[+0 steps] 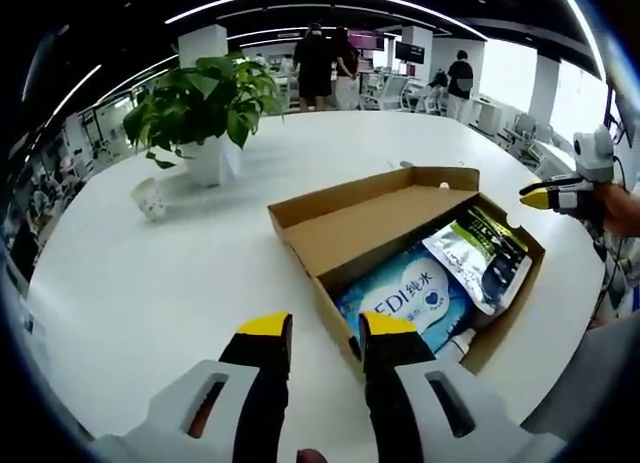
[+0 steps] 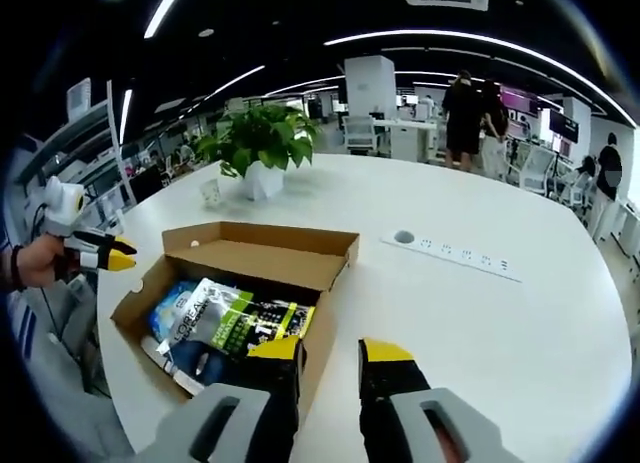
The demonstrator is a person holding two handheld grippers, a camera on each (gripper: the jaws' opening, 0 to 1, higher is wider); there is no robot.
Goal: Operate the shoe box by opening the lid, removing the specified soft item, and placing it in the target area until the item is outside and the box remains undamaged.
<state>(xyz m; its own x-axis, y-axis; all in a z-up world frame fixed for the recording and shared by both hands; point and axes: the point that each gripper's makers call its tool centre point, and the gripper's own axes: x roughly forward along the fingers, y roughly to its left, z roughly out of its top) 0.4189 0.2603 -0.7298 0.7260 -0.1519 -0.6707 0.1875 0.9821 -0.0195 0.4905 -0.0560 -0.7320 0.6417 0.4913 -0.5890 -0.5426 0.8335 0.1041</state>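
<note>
On the big white desk (image 1: 150, 283) sits the cardboard shoe box (image 1: 400, 233), already open, with its lid (image 1: 375, 223) folded back flat over one half so that part of the inside is covered up. In the uncovered half there's a blue soft pack (image 1: 405, 298) with white lettering, and a dark pouch (image 1: 480, 253) with green and white print lying on top of it. Something white pokes out at the near corner of the box, too cut off to say what it is.

In the left gripper view, the left gripper (image 1: 325, 333) hovers just at the box's near corner, yellow-tipped jaws a little apart with nothing between them. The right gripper (image 1: 560, 195) comes in from the right edge beside the box's far side; only its yellow tip and white body show, so its jaw gap is hard to read from there.

In the right gripper view, the right gripper (image 2: 330, 358) has its jaws slightly apart and empty, one jaw overlapping the box wall, the other over bare desk. The left gripper (image 2: 100, 253) shows at the left edge, held by a hand (image 2: 35, 258), just beside the box.

Further back: a potted plant (image 1: 205, 108), a small white cup (image 1: 150, 198), a power strip (image 2: 455, 253) set into the desk, and people (image 1: 325, 63) standing far off, too small to make out.
</note>
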